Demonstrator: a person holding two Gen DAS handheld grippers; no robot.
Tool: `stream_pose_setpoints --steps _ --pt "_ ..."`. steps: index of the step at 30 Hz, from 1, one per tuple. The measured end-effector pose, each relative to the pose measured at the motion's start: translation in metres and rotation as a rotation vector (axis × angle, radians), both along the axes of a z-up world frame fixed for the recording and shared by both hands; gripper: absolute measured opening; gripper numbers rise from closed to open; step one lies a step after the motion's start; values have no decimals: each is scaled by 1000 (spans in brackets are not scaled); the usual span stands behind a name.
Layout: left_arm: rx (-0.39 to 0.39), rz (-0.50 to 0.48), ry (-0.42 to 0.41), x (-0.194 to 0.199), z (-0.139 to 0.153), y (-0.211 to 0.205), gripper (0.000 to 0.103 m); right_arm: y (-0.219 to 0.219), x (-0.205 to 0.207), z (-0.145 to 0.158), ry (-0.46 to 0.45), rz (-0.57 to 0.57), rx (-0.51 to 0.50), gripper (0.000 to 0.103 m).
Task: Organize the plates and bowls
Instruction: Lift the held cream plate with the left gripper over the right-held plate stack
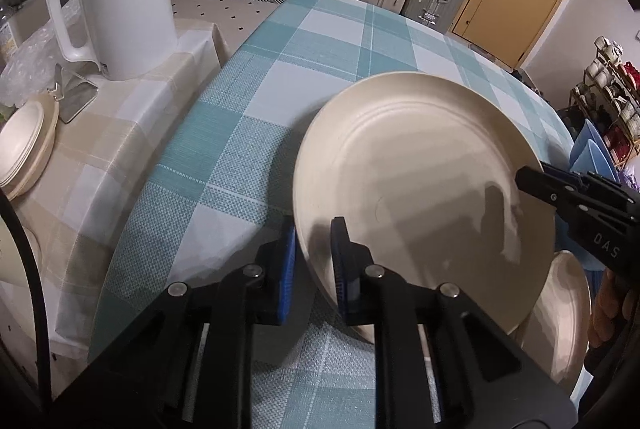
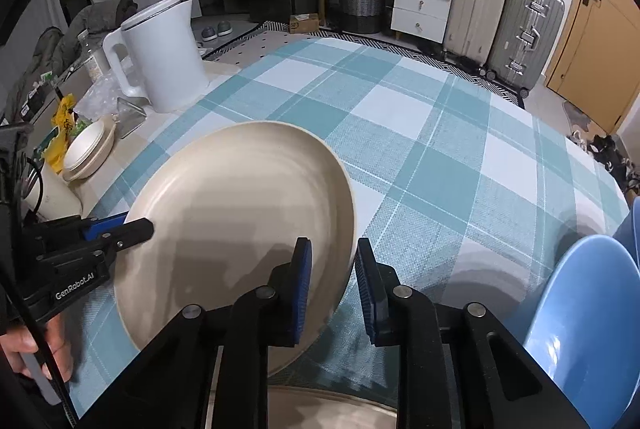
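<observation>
— Where the teal-and-white checked cloth covers the table (image 2: 440,133), what stands round about?

— Beyond the far edge are suitcases (image 2: 524,33), a white chest of drawers (image 2: 422,3), a woven basket (image 2: 362,3) and a tan door (image 2: 600,41). A second, lower table (image 1: 132,117) under a beige checked cloth sits just beside the first, on the left.

— And on that one?

— A white kettle (image 1: 128,1), a clear stand (image 1: 76,95) near its base, and a stack of cream bowls (image 1: 24,149) nearer the edge. On the right, blue bowls (image 2: 584,313) sit close to the right tongs (image 2: 334,289). Another cream plate (image 1: 564,313) lies low at the near edge, partly hidden under the raised one.

— Where is the big cream plate (image 1: 420,189)?

— Tilted up off the cloth, held between both tools. The left tongs (image 1: 314,265) straddle its near-left rim, one blue pad under and one over, closed down on it. The right tongs do the same on the opposite rim; from their own camera a narrow gap shows between pads (image 2: 368,289) and rim, so how tightly they pinch I cannot tell.
</observation>
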State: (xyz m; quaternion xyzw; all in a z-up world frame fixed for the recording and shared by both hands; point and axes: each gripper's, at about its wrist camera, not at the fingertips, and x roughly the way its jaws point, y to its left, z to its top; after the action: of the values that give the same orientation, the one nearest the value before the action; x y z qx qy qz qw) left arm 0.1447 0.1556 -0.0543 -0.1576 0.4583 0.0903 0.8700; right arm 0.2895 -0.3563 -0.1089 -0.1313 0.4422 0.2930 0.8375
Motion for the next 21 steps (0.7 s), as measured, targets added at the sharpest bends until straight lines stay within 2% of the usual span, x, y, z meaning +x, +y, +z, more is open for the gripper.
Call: stream_pose_setpoints --steps 8,21 --pt "17 -4 -15 -6 11 -6 14 -7 -7 7 -12 -2 17 23" --pt "57 -18 -74 -31 48 -25 14 -27 -35 38 -73 -7 68 23"
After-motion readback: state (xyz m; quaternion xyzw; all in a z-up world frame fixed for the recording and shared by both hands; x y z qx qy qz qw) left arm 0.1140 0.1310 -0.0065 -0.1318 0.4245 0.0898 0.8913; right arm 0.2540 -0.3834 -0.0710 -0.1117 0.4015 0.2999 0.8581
